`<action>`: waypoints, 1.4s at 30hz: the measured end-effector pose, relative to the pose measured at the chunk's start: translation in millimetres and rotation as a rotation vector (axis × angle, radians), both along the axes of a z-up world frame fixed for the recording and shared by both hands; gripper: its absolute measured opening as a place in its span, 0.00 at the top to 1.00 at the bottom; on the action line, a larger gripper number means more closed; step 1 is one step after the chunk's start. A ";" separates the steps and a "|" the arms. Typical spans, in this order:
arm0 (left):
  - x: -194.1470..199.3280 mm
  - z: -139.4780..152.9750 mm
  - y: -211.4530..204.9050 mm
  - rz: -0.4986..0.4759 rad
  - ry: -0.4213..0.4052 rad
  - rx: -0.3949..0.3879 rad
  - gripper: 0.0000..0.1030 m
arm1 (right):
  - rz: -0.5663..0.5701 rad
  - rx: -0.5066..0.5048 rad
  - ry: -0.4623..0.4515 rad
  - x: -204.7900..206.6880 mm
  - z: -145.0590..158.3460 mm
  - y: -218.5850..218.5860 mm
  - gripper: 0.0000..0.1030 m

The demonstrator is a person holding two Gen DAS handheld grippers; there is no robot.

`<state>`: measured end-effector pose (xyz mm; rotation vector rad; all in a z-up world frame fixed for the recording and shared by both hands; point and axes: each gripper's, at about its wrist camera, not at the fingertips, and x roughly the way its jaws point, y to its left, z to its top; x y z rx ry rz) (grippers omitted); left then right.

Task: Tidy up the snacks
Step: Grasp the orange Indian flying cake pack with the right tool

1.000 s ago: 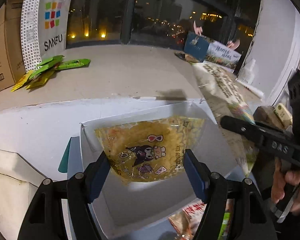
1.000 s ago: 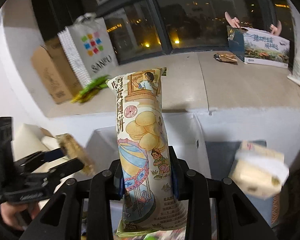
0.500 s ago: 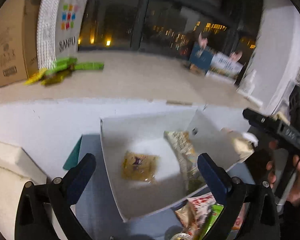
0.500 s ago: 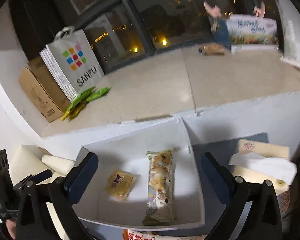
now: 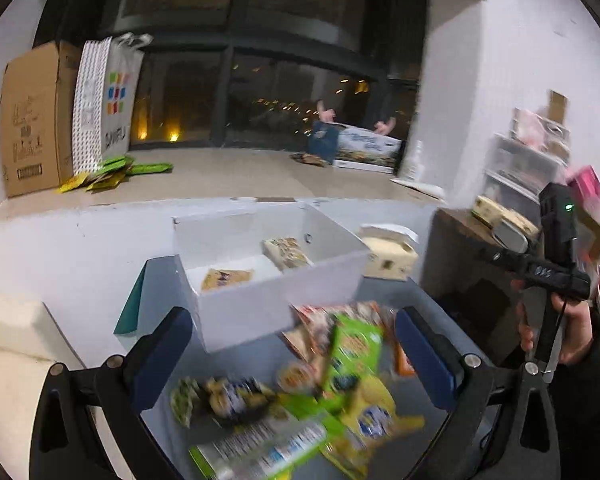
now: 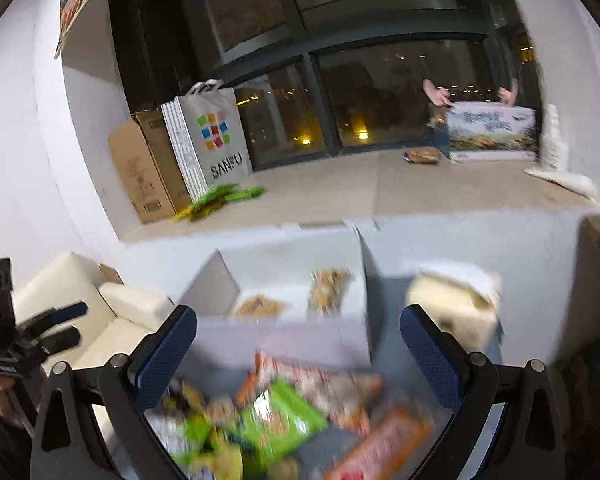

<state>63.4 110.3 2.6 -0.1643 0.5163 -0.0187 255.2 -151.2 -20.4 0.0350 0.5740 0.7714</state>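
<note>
A white open box (image 5: 260, 308) (image 6: 284, 340) stands on the grey table. Inside lie a small yellow packet (image 5: 226, 279) (image 6: 260, 306) and a long patterned snack bag (image 5: 288, 253) (image 6: 329, 289). A blurred pile of loose snacks (image 5: 332, 364) (image 6: 288, 408), green, orange and yellow, lies in front of the box. My left gripper (image 5: 296, 356) hangs open over that pile with nothing between its blue pads. My right gripper (image 6: 298, 356) is open too, above the pile and just before the box. In the left wrist view the right gripper's handle (image 5: 540, 272) shows in a hand at the right.
A cream tissue box (image 5: 388, 256) (image 6: 456, 304) sits right of the white box. Behind is a wide sill with a paper bag (image 6: 208, 140), a cardboard carton (image 5: 32, 116), green packets (image 5: 116, 170) and a printed box (image 6: 492, 132). A cream sofa (image 6: 80, 312) stands at the left.
Both grippers let go of their snacks, which now lie in the white box, and opened wide. Both have pulled back toward me, bringing the loose snack pile into view.
</note>
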 end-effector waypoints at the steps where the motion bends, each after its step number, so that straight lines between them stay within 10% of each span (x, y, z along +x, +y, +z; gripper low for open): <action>1: -6.8 -3.4 -6.2 -0.002 -0.001 0.003 0.00 | -0.016 -0.007 0.004 -8.0 -6.2 -7.9 0.00; 11: -41.1 -20.7 -21.5 -0.022 0.002 -0.046 0.00 | -0.265 -0.150 0.386 -28.1 -123.0 -67.6 0.00; 17: -56.9 -28.2 -6.3 0.020 0.014 -0.069 0.00 | -0.328 -0.251 0.462 5.2 -152.1 -42.4 0.00; 33: -65.1 -57.2 17.7 0.050 0.061 -0.077 0.00 | -0.339 -0.528 0.417 47.1 -185.9 39.8 0.01; 38: -46.9 -87.3 41.7 0.080 0.149 -0.117 0.00 | -0.248 -0.529 0.382 29.7 -175.3 24.9 0.35; 42: -30.3 -104.1 57.4 0.061 0.198 -0.126 0.00 | -0.214 -0.441 0.400 21.5 -170.9 -1.4 0.41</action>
